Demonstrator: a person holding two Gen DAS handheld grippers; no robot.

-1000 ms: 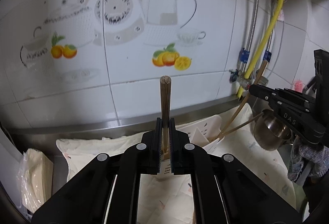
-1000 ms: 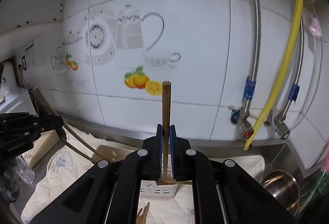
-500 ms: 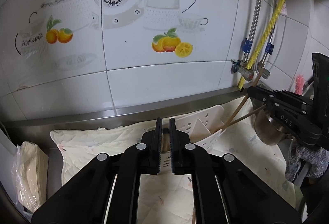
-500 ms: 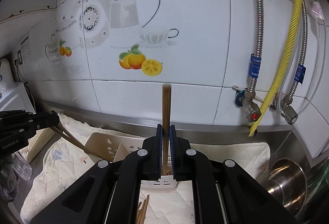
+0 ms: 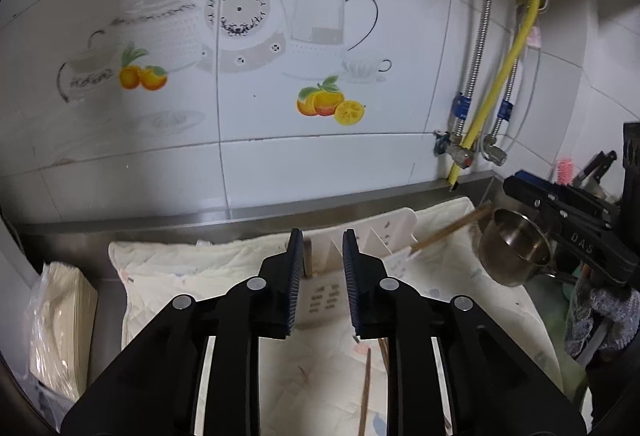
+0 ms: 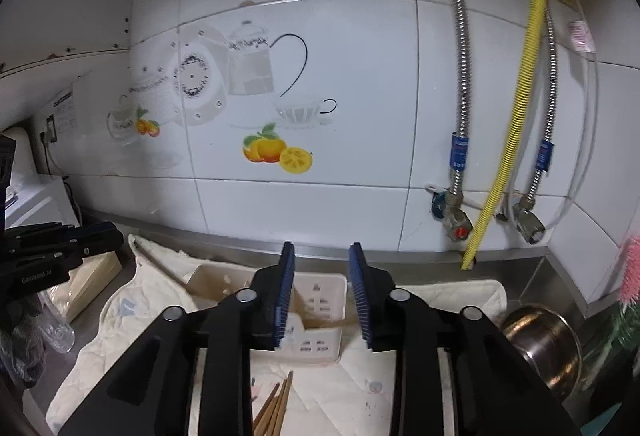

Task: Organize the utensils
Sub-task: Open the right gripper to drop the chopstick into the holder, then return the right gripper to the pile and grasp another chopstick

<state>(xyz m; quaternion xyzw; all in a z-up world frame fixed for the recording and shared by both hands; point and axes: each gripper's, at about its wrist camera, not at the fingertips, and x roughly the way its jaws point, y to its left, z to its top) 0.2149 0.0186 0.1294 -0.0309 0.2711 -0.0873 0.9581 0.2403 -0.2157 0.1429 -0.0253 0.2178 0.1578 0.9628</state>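
A white slotted utensil holder (image 5: 372, 236) (image 6: 320, 300) stands on a cream cloth below both grippers. My left gripper (image 5: 319, 248) is open and empty just above it; a brown chopstick (image 5: 307, 256) stands in the holder beside its left finger. Another chopstick (image 5: 448, 230) leans out of the holder to the right. My right gripper (image 6: 321, 264) is open and empty over the holder; a chopstick (image 6: 324, 322) lies blurred inside it. Several loose chopsticks (image 6: 276, 408) (image 5: 365, 392) lie on the cloth in front.
A tiled wall with a steel ledge (image 5: 280, 212) runs behind. A steel pot (image 5: 512, 248) (image 6: 548, 344) sits at the right. Hoses and valves (image 6: 480, 196) hang at the back right. A bagged stack of paper (image 5: 60, 324) lies at the left.
Both grippers have opened and let go of their chopsticks, which dropped into the holder. One second ago each held a chopstick upright.
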